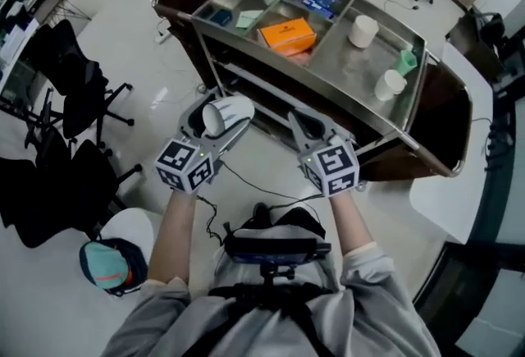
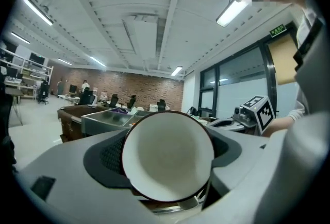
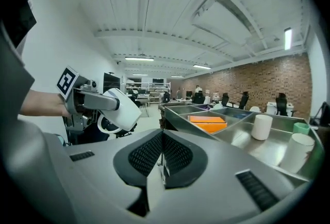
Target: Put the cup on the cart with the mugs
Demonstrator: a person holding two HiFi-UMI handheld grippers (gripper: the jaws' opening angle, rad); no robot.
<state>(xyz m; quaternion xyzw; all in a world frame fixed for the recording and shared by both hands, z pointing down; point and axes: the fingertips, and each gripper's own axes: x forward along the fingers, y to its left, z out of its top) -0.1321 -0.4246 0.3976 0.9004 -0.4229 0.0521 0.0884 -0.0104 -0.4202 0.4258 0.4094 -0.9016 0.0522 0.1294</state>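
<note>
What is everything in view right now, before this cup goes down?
cart: 1, steel top, dark body, ahead of the person
white mugs: 2, white, cart's right compartment
green cup: 1, green, same compartment, between the mugs
orange box: 1, orange, middle compartment
blue packets: blue, far compartment, count unclear
office chairs: several, black, floor left of cart
white cup: 1, white, on its side in left gripper
left gripper: jaws shut on white cup
right gripper: jaws together, empty

The cart point(image 1: 340, 68) had a dull brushed-metal top; the cup point(image 1: 220, 116) looked smooth and glossy; the right gripper point(image 3: 163, 141) was matt grey plastic.
</note>
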